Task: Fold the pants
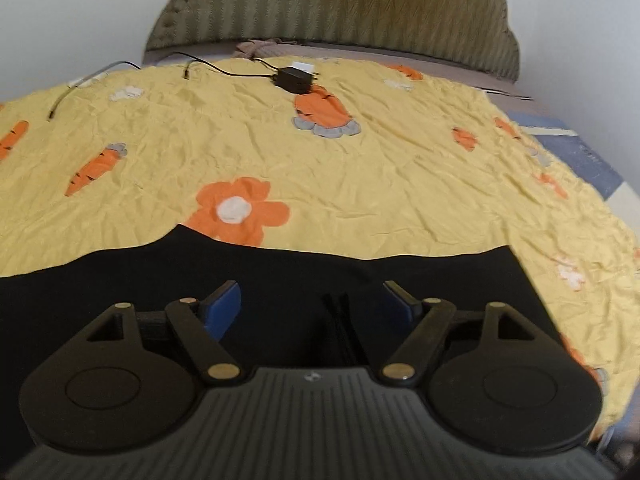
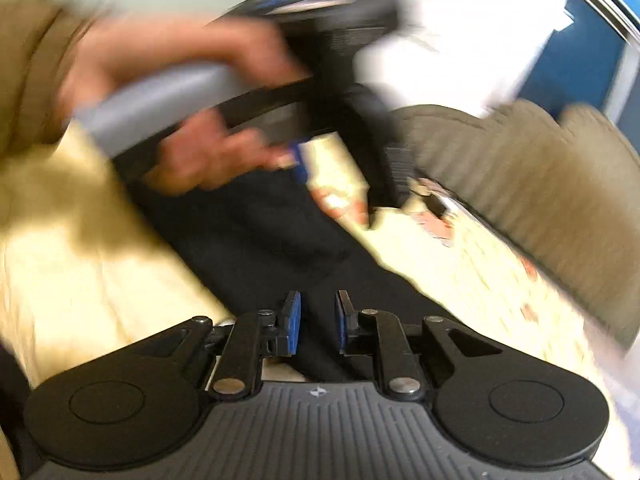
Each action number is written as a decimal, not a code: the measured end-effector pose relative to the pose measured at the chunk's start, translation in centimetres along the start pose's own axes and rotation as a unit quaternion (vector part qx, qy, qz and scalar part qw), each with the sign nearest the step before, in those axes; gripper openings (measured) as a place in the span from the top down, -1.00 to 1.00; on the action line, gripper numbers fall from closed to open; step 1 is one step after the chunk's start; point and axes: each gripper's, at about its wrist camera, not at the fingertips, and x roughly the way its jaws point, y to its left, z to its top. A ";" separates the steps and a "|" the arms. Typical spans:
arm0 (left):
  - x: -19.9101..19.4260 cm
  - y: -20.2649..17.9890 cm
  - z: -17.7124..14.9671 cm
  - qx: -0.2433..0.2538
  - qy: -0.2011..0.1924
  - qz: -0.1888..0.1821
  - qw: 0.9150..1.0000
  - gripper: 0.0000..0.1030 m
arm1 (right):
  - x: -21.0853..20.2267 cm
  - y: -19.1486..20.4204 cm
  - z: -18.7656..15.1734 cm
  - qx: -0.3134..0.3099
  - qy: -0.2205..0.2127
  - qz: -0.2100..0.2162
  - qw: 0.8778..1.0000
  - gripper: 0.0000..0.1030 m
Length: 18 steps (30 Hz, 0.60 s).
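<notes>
Black pants lie flat across the near part of a yellow bedsheet printed with orange carrots and flowers. My left gripper hangs just above them, open wide, and nothing sits between its blue pads. The right wrist view is blurred. There the pants run away as a long dark strip. My right gripper is over their near end, its jaws a narrow gap apart with dark cloth showing behind the gap. A hand holds the left gripper open over the far end.
A black power adapter with its cable lies on the sheet near the padded olive headboard. Another cable trails at the far left. A blue patterned cover shows at the right edge. A tan sleeve fills the upper left.
</notes>
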 end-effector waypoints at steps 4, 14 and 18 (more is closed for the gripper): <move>0.4 -2.3 -0.3 0.006 0.007 -0.050 0.999 -0.69 | 3.2 -3.1 -0.2 0.079 0.044 -0.062 0.994 0.66; 4.5 -4.5 -2.1 0.066 0.038 0.010 0.997 -0.72 | 4.4 -1.2 -2.0 0.086 0.075 -0.033 0.993 0.66; 2.5 -2.9 -2.4 0.066 0.006 0.041 0.997 -0.75 | 4.0 -0.2 -2.5 0.038 0.082 -0.054 0.994 0.66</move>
